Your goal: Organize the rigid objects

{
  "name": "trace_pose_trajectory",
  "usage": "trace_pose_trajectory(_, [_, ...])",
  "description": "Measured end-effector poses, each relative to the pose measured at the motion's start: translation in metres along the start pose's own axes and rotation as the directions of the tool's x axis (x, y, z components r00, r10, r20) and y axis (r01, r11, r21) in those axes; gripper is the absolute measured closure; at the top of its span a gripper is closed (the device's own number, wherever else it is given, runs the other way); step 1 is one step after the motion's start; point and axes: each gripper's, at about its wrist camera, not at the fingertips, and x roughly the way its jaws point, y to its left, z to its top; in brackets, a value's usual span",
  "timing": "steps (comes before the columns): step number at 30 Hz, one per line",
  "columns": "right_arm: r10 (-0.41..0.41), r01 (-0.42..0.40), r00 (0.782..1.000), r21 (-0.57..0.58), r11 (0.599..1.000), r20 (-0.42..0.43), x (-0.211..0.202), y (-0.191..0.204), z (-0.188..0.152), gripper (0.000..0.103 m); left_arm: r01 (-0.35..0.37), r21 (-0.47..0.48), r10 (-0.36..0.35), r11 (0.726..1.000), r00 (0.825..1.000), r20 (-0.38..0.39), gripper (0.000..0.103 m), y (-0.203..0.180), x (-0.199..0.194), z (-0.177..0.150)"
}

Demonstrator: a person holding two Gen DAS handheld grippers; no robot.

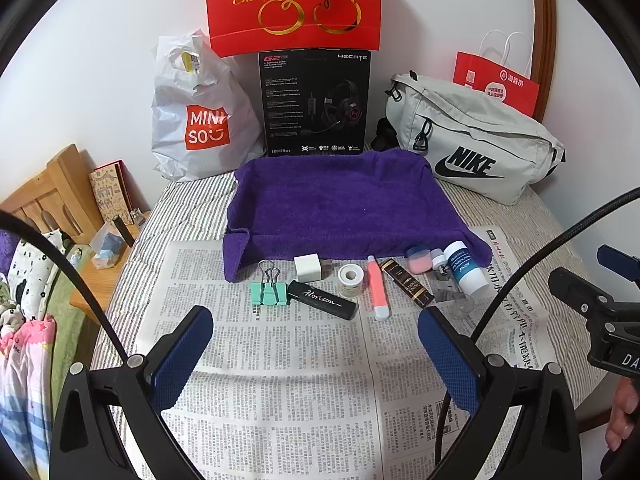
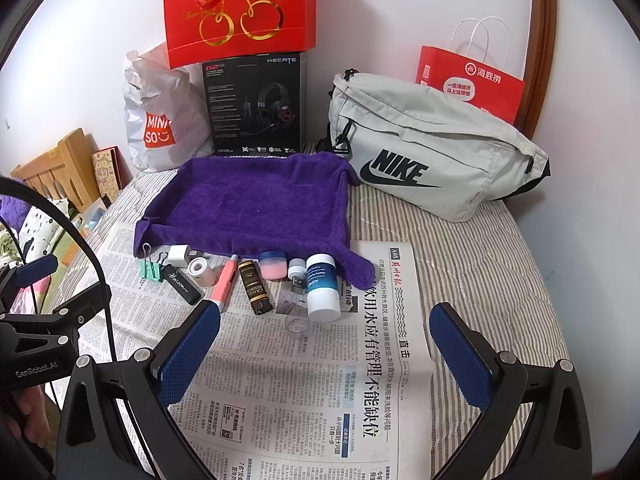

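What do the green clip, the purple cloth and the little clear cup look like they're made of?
Green clip: probably painted sheet metal, with shiny wire handles.
Purple cloth: soft, fuzzy fabric, likely terry or microfibre; it drapes and shows a matte nap.
Clear cup: see-through plastic or glass; newsprint shows through, so which one is unclear.

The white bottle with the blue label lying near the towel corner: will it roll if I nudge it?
Probably. The white bottle lies on its side on the newspaper, and its round body would likely roll sideways when nudged. It looks like smooth plastic, so the pads may slip; gripping across the body seems safer. It is likely stiff and fairly light.
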Motion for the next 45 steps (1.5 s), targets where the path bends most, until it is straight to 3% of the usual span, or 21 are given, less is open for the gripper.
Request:
trace_pose_trajectory(38, [0.011, -0.011, 1.0, -0.01, 1.0, -0.005, 0.002, 0.003, 0.0, 0.0, -0.015, 0.004, 0.015, 1.0, 1.0, -0.009, 0.0, 0.003, 0.004, 0.0])
trace_pose_trajectory(45, [0.044, -0.044, 0.999, 0.006, 0.999, 0.003, 0.009, 0.001, 0.007, 0.0, -0.023, 0.029, 0.024, 0.999, 0.999, -0.033, 0.0, 0.007, 0.013, 0.006])
